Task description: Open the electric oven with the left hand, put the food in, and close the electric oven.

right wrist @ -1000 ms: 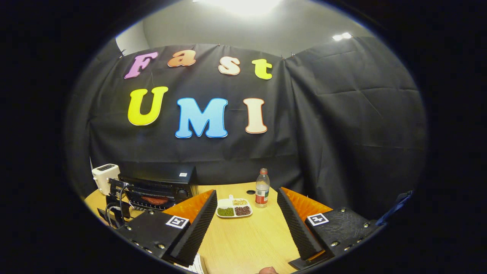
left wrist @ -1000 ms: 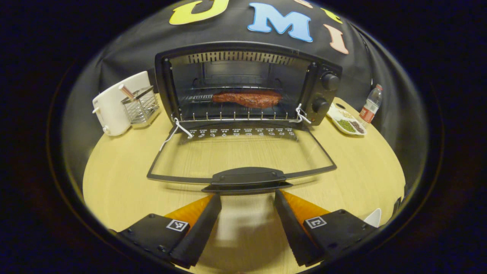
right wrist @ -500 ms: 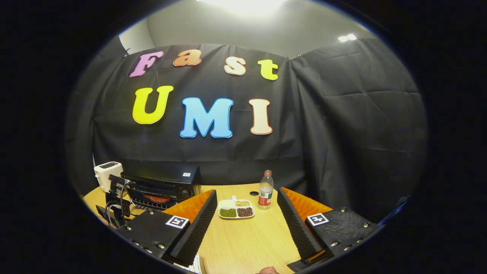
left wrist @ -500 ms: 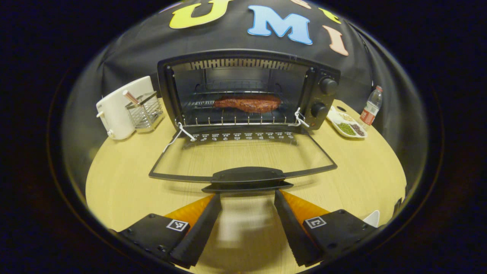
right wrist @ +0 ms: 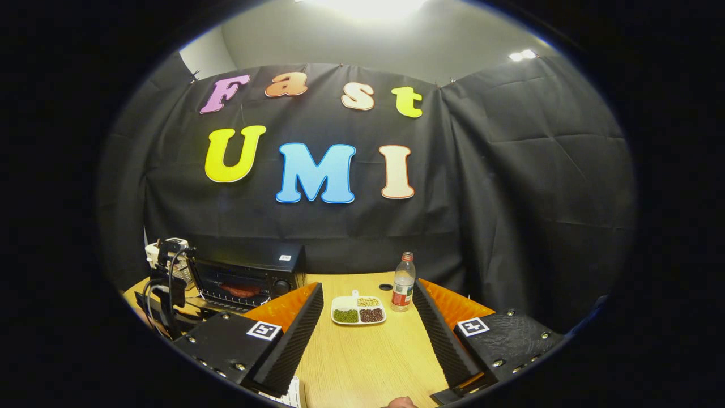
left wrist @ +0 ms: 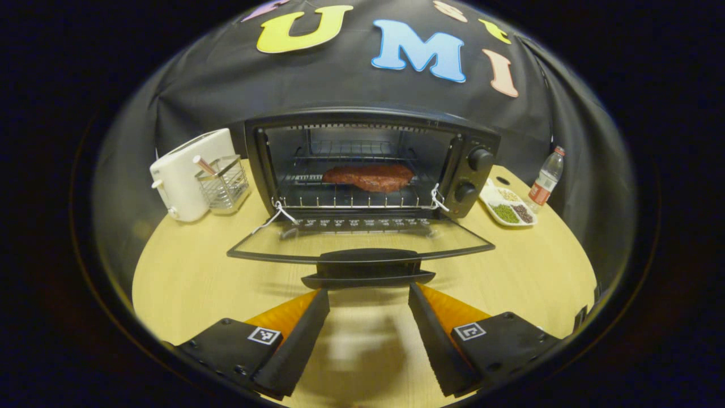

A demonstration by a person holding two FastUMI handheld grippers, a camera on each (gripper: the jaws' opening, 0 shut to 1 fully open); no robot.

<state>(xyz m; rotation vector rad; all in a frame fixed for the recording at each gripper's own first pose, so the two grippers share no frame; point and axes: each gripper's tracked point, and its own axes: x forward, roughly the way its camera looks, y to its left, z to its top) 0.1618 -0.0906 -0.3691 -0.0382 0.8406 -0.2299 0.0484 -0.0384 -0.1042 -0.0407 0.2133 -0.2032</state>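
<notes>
Oven door [left wrist: 362, 241] has lifted; left tongs [left wrist: 368, 294] spread wide beneath its handle [left wrist: 368, 272].

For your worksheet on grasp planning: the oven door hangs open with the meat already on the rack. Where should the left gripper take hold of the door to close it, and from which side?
Grip the door handle, the raised bar along the front edge of the open door. The left gripper is open just short of it, so come straight in from the front, one finger at each side, probably then swinging up toward the oven.

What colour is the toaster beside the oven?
White; the toaster shows best in the left gripper view.
</notes>
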